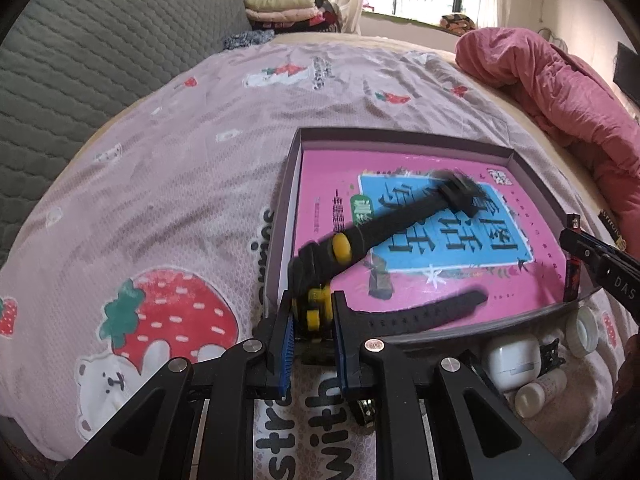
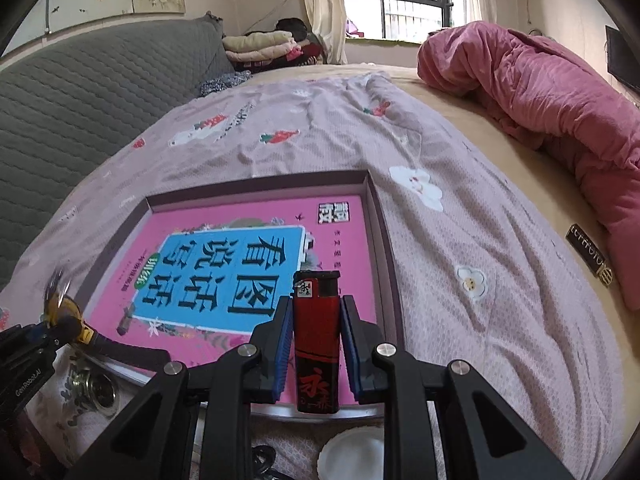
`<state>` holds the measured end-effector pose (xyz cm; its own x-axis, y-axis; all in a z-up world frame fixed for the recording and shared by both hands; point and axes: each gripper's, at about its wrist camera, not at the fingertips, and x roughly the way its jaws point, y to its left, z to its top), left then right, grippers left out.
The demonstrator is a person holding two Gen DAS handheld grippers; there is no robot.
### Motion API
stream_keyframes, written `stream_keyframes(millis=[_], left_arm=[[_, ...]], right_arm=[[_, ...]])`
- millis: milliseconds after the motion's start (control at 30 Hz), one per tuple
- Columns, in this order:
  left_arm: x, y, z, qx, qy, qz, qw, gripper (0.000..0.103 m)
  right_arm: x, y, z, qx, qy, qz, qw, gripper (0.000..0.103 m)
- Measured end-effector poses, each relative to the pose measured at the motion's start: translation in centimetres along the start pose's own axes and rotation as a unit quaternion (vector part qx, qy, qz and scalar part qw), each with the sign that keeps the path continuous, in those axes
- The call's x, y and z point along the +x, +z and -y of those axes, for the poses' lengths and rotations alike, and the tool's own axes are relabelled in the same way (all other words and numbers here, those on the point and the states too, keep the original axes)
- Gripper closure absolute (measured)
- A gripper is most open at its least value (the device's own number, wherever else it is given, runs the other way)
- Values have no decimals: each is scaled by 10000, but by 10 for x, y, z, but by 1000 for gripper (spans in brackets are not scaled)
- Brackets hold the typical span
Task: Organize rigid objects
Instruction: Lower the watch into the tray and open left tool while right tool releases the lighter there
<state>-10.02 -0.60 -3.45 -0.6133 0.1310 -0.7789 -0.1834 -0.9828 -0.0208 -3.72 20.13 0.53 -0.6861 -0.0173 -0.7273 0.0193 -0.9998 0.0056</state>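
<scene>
Left gripper: pinched on the watch at its black-and-yellow case, pads flat against both sides.
Watch: hung over the near left corner of the box; one strap flung up and blurred across the book, the other strap trailing low over the near rim.
Watch handling: judged light; case stiff and good to grip, straps floppy and apt to swing or snag the rim; best held at the case, as here.
Right gripper: closed on the lighter around its red body, upright, black cap on top.
Lighter: poised above the near edge of the box, over the pink book cover.
Lighter handling: judged light, hard, smooth plastic, hence slippery; mid-body grip on the broad faces looked safest; would tip if set down on end.
Box: shallow, open, on the bedsheet, floor filled by the book.
Left outside: white case, small bottle, white cap, metal piece, all just beside the near rim.
Progress: judged partway; two items carried, none yet lying loose inside.
</scene>
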Motion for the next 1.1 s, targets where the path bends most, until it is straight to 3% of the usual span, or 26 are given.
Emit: stream_keyframes(millis=[1100], left_arm=[[0, 4, -11, -176, -426, -63, 9989, 85]], right_arm=[[16, -12, -2, -227, -206, -679, 9972, 79]])
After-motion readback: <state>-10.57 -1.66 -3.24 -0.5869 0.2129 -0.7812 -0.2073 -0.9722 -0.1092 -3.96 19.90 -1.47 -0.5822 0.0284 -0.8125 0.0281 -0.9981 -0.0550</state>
